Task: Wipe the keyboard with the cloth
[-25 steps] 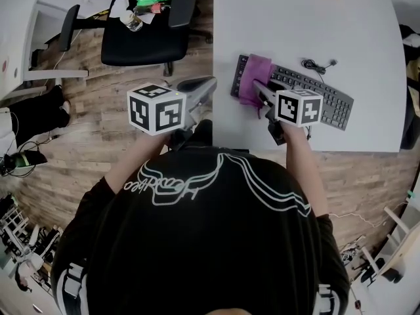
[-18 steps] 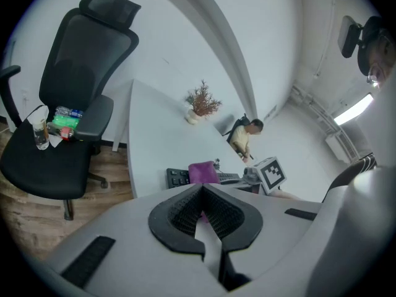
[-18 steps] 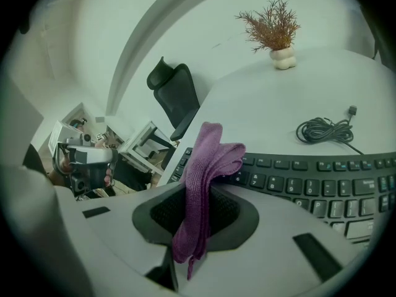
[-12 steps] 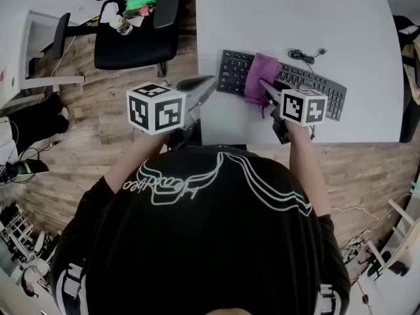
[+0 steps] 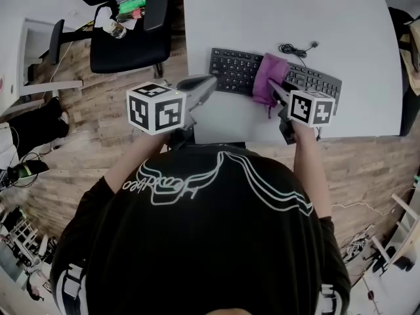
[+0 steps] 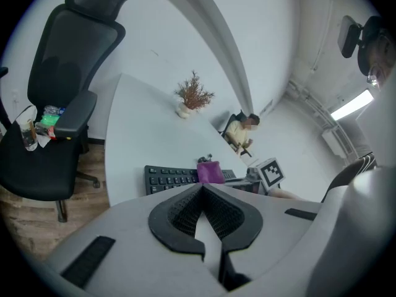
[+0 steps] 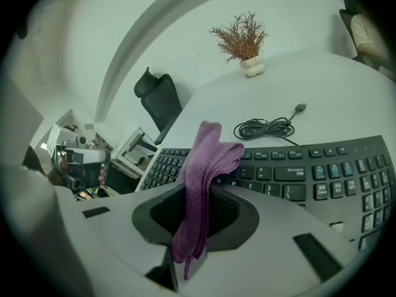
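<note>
Right of centre in the head view, my right gripper [image 5: 275,89] has its jaws clamped on a purple cloth [image 5: 269,77], and the cloth drapes across the middle of a black keyboard [image 5: 233,71]. Seen from the right gripper view, that gripper [image 7: 198,212] pinches the cloth [image 7: 207,159] into a folded strip between its dark pads, with the free end resting on the keys [image 7: 322,172]. The keyboard lies slanted close to the near edge of a white table [image 5: 295,12], its left end close to the table's left edge. Beyond the keyboard, toward the top of the frame, the tabletop is wide and bare apart from a small coiled cable [image 5: 295,48] just past the cloth and a small potted plant [image 7: 244,36] far back. My left gripper [image 5: 205,84] points toward the table's near left corner, just beside the keyboard's left end in the picture; its jaws [image 6: 201,206] are closed together on nothing. At upper left, a black office chair [image 5: 125,41] stands on a wooden floor [image 5: 111,156], near the table's left side.
</note>
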Motion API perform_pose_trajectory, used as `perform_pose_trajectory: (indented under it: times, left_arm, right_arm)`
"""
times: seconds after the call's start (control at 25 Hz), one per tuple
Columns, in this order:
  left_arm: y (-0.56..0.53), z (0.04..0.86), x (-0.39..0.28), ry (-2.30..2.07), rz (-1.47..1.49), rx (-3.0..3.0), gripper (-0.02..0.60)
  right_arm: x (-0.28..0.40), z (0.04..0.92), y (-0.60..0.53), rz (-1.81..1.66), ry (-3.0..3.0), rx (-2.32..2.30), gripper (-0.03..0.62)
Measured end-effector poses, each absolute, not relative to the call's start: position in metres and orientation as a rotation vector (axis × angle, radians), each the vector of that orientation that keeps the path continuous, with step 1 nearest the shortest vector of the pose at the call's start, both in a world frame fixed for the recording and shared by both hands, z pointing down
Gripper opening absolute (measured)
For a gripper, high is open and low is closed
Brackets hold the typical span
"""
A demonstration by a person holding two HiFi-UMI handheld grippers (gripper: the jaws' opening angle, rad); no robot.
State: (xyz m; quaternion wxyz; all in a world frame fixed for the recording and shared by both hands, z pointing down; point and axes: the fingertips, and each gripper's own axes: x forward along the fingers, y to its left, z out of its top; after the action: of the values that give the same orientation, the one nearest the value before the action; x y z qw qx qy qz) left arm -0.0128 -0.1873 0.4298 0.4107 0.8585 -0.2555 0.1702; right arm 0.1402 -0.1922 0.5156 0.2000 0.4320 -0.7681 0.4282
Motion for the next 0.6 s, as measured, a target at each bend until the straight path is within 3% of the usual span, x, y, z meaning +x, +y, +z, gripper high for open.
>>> perform_pose_trajectory:
  times: [0.6]
  left_arm:
    - [-0.188, 0.431, -0.005, -0.644, 0.425, 2.156, 0.005]
  right_arm:
    - [0.17, 0.517, -0.189, 1.176, -2.103, 1.241, 0.055]
